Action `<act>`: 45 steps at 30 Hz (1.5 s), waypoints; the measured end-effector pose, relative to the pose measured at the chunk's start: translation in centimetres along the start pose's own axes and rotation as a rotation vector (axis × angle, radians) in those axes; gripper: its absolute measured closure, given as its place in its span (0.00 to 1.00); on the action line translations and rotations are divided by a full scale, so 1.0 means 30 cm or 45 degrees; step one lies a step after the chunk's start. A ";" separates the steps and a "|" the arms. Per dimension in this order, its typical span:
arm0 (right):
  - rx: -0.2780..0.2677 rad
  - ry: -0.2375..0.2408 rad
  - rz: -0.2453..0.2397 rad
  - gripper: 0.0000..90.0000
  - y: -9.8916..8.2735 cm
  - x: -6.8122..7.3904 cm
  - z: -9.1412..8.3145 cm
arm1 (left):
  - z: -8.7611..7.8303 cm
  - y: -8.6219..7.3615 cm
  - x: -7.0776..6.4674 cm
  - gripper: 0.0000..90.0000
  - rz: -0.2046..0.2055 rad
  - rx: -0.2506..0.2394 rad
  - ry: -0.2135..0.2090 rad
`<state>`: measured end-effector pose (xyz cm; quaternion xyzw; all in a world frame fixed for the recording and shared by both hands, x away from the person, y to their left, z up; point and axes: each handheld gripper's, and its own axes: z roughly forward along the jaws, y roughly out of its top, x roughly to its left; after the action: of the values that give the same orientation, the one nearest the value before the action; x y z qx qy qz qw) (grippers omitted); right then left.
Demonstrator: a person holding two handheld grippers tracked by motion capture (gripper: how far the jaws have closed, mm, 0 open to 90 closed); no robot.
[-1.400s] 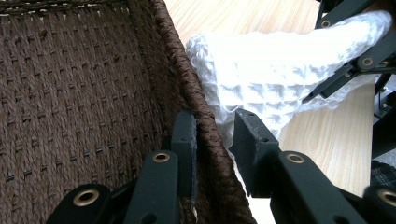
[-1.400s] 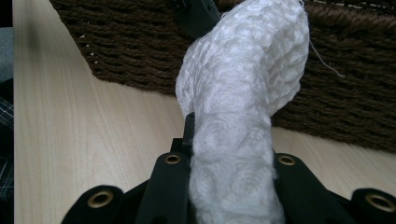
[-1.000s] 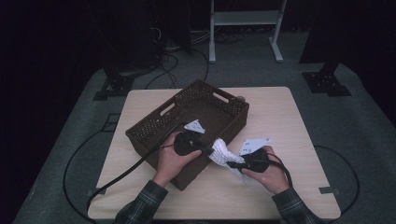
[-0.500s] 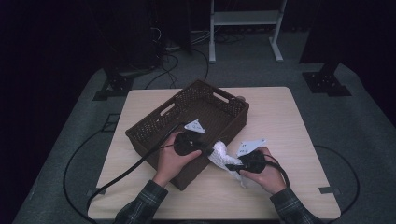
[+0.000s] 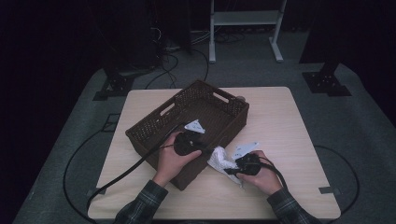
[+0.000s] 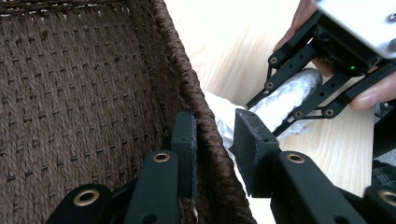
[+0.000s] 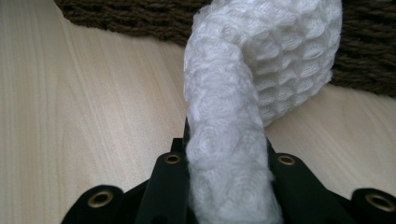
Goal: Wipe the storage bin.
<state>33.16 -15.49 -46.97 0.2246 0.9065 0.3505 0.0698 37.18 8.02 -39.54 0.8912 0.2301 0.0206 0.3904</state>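
Note:
A dark brown woven basket [image 5: 140, 129] stands on the wooden table [image 5: 280, 121]. My left gripper [image 5: 201, 148] straddles its near right wall: one jaw presses the inside of the weave [image 6: 93, 93], the other sits against the outside, so it is shut on the wall [image 6: 205, 121]. My right gripper [image 5: 229, 168] is low over the table just outside that wall, shut on a bunched white waffle cloth [image 5: 218, 158]. In the right gripper view the cloth [image 7: 261, 56] rises from between the jaws and curls toward the basket [image 7: 140, 18]. The left gripper view shows the right gripper [image 6: 268, 116] clamped on the cloth roll [image 6: 289, 95].
Bare tabletop [image 7: 70, 116] lies to the right of the basket and behind it. A black cable [image 5: 126, 172] trails from the left gripper off the table's near left edge. A white metal stand [image 5: 245, 18] is on the floor beyond the table.
The right gripper with the cloth has sunk a little toward the table and drawn slightly closer to the basket. The left hand has stayed where it was.

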 end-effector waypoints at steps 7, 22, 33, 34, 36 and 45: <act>0.029 0.002 0.002 0.84 -0.007 0.000 0.019 | 0.000 0.000 0.000 0.77 0.001 0.000 0.001; -0.030 0.016 -0.064 0.84 0.022 0.057 -0.022 | 0.000 0.000 0.000 0.77 0.001 0.000 0.002; -0.107 0.032 -0.097 0.84 0.050 0.085 -0.077 | 0.000 0.000 -0.001 0.77 -0.002 0.000 0.001; -0.113 0.034 -0.103 0.84 0.052 0.088 -0.082 | 0.000 0.000 -0.001 0.77 -0.002 0.000 0.001; -0.121 0.033 -0.106 0.84 0.055 0.091 -0.091 | 0.000 0.000 0.000 0.77 -0.001 0.001 0.000; -0.110 0.041 -0.091 0.84 0.046 0.084 -0.083 | 0.001 0.000 -0.001 0.78 -0.006 -0.003 0.001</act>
<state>30.71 -14.94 -44.11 0.1830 0.8991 0.3901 0.0774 37.16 7.99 -39.56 0.8903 0.2323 0.0203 0.3912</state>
